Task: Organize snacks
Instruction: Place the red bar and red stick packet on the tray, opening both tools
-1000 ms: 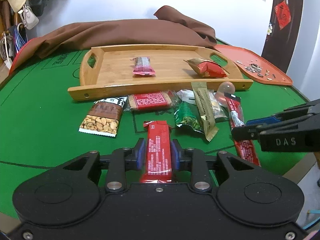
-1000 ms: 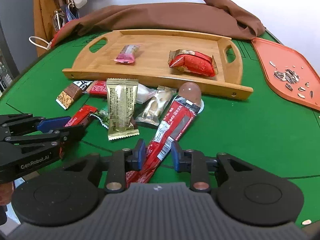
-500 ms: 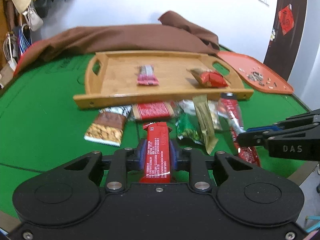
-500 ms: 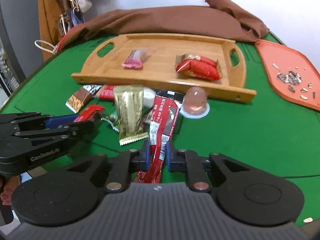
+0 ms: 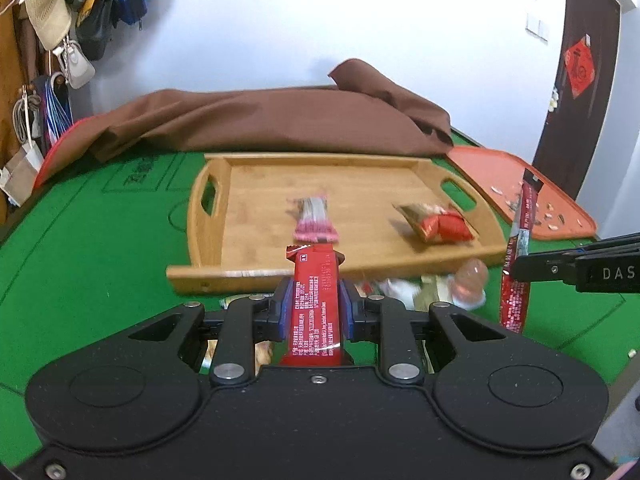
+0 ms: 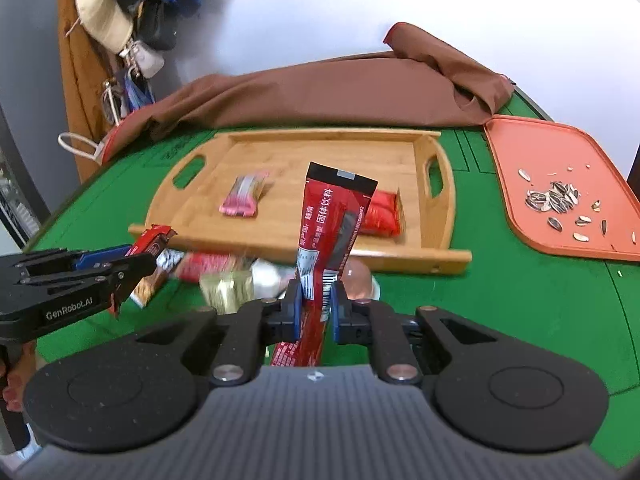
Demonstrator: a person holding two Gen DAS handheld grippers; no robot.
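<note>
My left gripper (image 5: 315,304) is shut on a flat red snack bar (image 5: 316,288) and holds it above the green table. My right gripper (image 6: 317,300) is shut on a long red drink-powder stick (image 6: 332,216) that stands up between its pads. Beyond both lies the bamboo tray (image 5: 224,248), also seen as the tray (image 6: 192,216), holding a pink wrapped bar (image 5: 314,220) and a red and gold packet (image 5: 438,224). In front of the tray, partly hidden by the grippers, lie loose snacks: a gold sachet (image 6: 226,286), a red pack (image 6: 208,266) and a jelly cup (image 5: 472,280).
An orange tray (image 6: 520,184) with sunflower seeds (image 6: 554,198) sits to the right of the bamboo tray. A brown cloth (image 5: 260,120) is heaped along the table's far side. Bags and a hat (image 5: 48,12) hang on the wall at the left.
Both grippers closed on their red packets and lifted them off the table. The pile of snacks now sits lower in both views and the tray looks nearer.
</note>
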